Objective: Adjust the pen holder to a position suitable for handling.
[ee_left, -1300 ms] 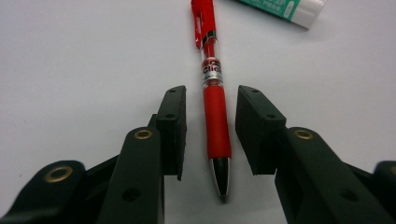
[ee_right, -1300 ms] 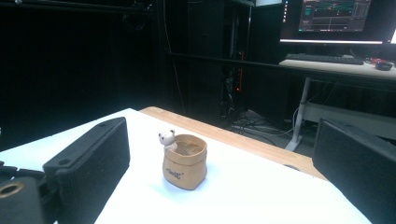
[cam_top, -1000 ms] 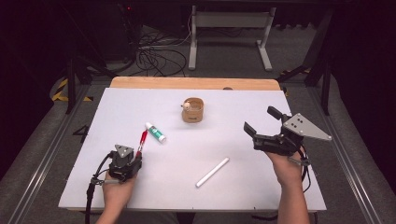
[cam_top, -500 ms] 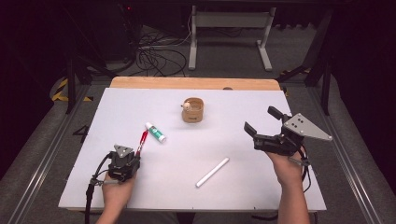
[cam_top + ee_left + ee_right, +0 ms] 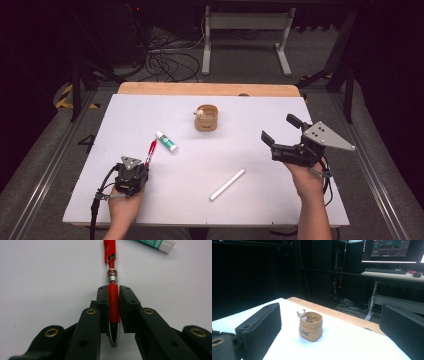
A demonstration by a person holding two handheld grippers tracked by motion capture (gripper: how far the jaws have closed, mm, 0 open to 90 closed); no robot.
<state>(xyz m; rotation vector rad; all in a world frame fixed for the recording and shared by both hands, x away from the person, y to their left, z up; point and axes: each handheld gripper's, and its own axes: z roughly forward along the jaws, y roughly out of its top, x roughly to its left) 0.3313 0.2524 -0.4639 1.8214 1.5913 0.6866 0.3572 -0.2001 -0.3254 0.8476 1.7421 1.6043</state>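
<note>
A red click pen [image 5: 113, 277] lies on the white table, its tip toward the camera of my left gripper [image 5: 113, 291]. The jaws have just been closing, and both pads now press on the pen's red grip. In the high view the left gripper [image 5: 144, 164] rests low at the front left, and the pen [image 5: 151, 149] points away from it. My right gripper [image 5: 280, 130] hovers at the right with its jaws wide open and nothing between them. In the right gripper view it [image 5: 330, 325] faces a tan pot [image 5: 310, 327] with a small bear figure on its rim.
A white glue stick with a green label [image 5: 166, 141] lies just beyond the pen. A white stick [image 5: 227, 184] lies at the front centre. The tan pot [image 5: 207, 118] stands mid-table toward the back. The table's wooden far edge [image 5: 210, 89] borders dark floor with cables.
</note>
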